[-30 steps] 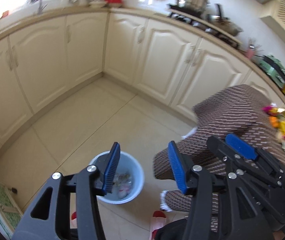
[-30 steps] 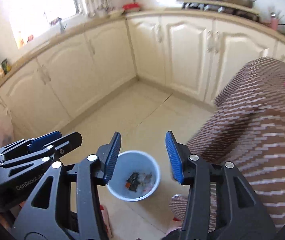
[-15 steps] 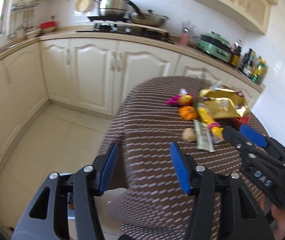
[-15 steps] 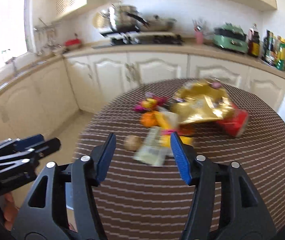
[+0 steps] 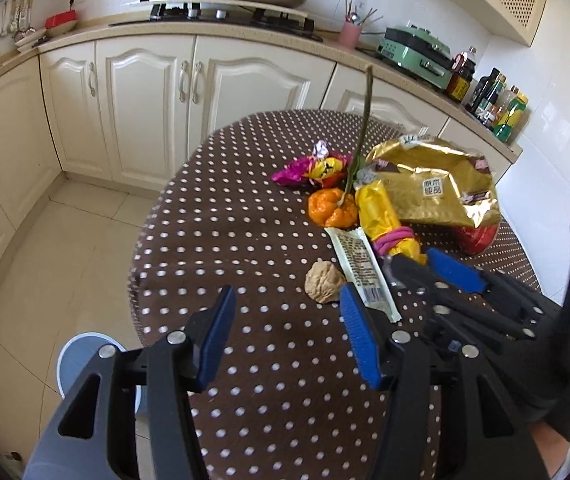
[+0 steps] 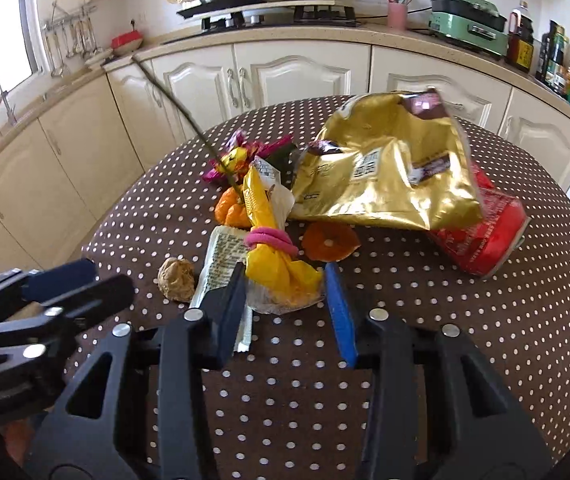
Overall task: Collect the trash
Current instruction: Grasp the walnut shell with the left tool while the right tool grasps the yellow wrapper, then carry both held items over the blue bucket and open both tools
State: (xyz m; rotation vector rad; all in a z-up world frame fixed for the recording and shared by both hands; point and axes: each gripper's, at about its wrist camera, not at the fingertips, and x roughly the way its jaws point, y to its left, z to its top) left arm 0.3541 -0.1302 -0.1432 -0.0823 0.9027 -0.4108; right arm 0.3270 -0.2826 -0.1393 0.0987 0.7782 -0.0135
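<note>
Along the table's (image 5: 213, 240) left edge the dotted cloth drops to bare floor tiles, with the bin (image 5: 81, 356) just beside its near-left corner; the cloth's near part lies bare, while trash crowds the far middle. A second ago both cameras looked down into the bin; now both face the tabletop. Left gripper (image 5: 285, 340) hovers with jaws half-wide and empty, the walnut (image 5: 324, 287) and white wrapper (image 5: 361, 268) just ahead of its right finger. Right gripper's (image 6: 285, 308) jaws have just been closing and now flank the yellow bag's (image 6: 273, 248) near end, its left pad touching or nearly so, the right pad apart. Gold bag (image 6: 389, 176), red can (image 6: 481, 236) and peel (image 6: 329, 241) lie beyond.
</note>
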